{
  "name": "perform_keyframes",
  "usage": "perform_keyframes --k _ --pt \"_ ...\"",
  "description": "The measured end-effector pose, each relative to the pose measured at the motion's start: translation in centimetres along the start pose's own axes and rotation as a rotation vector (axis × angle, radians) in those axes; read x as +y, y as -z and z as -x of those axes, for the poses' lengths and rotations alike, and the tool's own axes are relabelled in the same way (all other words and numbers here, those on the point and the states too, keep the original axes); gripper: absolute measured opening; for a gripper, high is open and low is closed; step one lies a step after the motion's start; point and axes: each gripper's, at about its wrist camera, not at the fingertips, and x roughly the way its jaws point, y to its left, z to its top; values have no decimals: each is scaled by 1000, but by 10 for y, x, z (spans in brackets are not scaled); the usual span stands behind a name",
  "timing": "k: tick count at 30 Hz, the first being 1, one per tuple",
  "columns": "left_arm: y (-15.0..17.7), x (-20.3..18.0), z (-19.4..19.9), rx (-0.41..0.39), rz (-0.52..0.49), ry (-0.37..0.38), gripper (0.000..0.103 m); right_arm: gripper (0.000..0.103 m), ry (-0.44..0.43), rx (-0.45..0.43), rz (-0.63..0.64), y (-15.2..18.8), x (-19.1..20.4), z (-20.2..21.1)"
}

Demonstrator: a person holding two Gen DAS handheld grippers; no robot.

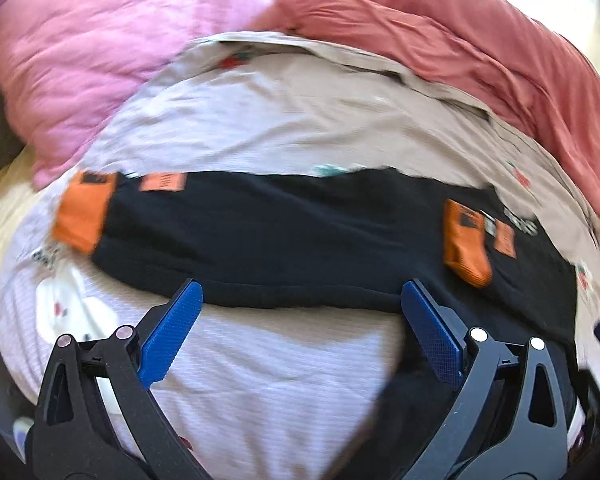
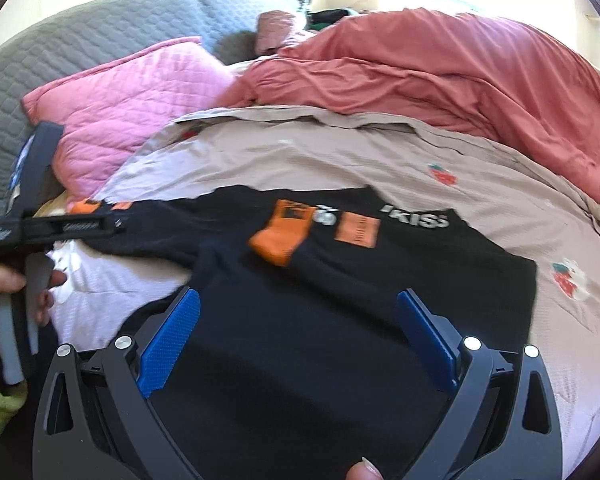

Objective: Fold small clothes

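Observation:
A black garment (image 1: 284,240) with orange patches lies spread on the beige sheet; in the right wrist view the black garment (image 2: 340,320) shows white lettering and orange patches. My left gripper (image 1: 300,292) is open, its blue fingertips at the garment's near hem with nothing between them. My right gripper (image 2: 298,300) is open above the garment's near part, empty. In the right wrist view the left gripper (image 2: 60,224) appears from the side at the garment's left end, held by a hand (image 2: 4,296); its fingertips are hard to make out there.
A pink quilted pillow (image 1: 88,56) lies at the back left and a rumpled salmon blanket (image 2: 440,64) at the back right. A grey quilted cover (image 2: 60,40) is far left. The beige sheet (image 2: 380,152) with strawberry prints covers the bed.

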Motion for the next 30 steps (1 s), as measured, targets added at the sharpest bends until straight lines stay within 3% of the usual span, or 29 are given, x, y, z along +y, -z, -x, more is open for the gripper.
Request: perform_keyframes --k 7,13,20,22,23,25,27,30 --pt "-13 73 -3 -31 168 -125 94 98 5 18 88 2 39 -8" --pt "-19 126 -10 -37 296 -180 94 98 -4 33 102 0 54 -17" --pt "-22 158 -20 -56 406 -169 91 98 -107 74 129 0 83 -30" --pt "-23 161 -24 -57 410 -179 76 98 -111 87 155 4 94 -32" --pt "-23 161 -25 -54 411 -184 59 98 -111 92 163 6 97 -33" --pt "-23 164 -30 -45 417 -194 43 98 -109 104 164 10 99 -34" --pt "-22 168 -32 -51 434 -166 11 98 -108 113 153 13 97 -35" --pt "-25 162 -27 -78 408 -151 7 98 -91 120 133 17 87 -35"
